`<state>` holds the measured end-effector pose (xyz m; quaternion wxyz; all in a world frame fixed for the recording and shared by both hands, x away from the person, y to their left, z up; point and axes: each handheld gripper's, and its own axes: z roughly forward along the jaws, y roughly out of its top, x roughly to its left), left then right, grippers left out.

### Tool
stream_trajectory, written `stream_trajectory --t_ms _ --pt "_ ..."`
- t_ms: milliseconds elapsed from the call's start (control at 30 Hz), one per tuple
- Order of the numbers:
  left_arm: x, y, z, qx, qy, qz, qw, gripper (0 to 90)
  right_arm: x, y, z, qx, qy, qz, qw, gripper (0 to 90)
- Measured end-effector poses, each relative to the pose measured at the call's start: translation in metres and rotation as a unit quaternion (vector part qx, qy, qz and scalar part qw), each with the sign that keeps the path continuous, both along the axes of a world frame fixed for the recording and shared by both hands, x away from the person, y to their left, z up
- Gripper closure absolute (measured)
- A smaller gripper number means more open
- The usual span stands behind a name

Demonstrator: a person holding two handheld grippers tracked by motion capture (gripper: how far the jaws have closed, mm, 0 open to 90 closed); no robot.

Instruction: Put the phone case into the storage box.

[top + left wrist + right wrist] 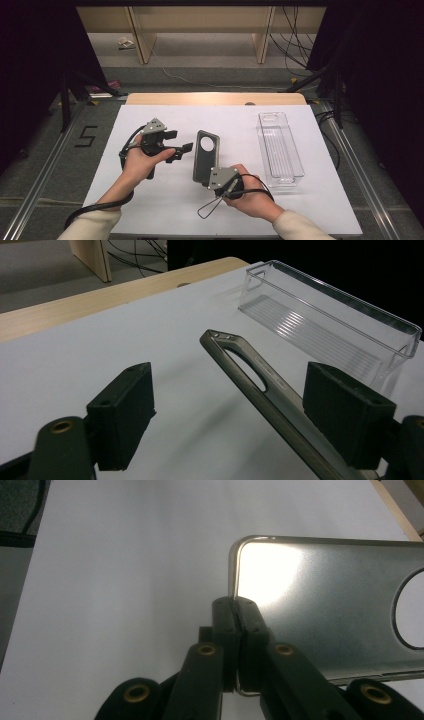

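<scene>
Two tools were in use over the white table (150, 200). Right tool (235, 612) had its black jaws pressed together on the corner edge of a phone case (206, 155): a thin, rounded-corner rectangle, smooth grey satin finish, large round cut-out at its far end, held tilted above the table. Left tool (176, 143) stood just beside the case with jaws apart and nothing gripped. Well beyond the right tool lay a long, clear, ribbed plastic tray (280, 150).
</scene>
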<state>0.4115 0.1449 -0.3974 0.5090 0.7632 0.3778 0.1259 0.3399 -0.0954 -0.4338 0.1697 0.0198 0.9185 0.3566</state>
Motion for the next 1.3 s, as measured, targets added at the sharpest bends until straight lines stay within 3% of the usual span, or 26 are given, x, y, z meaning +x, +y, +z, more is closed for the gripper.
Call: stream_trajectory --t_ms 467,767,1033,1300 --pt "0.013 -0.009 -0.004 0.009 0.034 0.012 0.9993 28.0 -0.001 0.002 0.0 -0.001 -0.002 0.001 1.0 89.3" --pt "0.017 -0.012 -0.007 -0.005 0.048 0.004 0.9988 31.5 -0.002 0.003 0.0 -0.005 -0.008 0.005 0.9999 89.3" --pt "0.022 -0.017 -0.013 -0.018 0.078 -0.006 0.9968 41.4 -0.004 0.006 -0.001 -0.008 -0.011 0.009 0.9999 89.3" --pt "0.025 -0.017 -0.016 -0.026 0.099 0.002 0.9948 50.4 -0.005 0.006 0.0 -0.01 -0.015 0.011 0.9998 89.3"
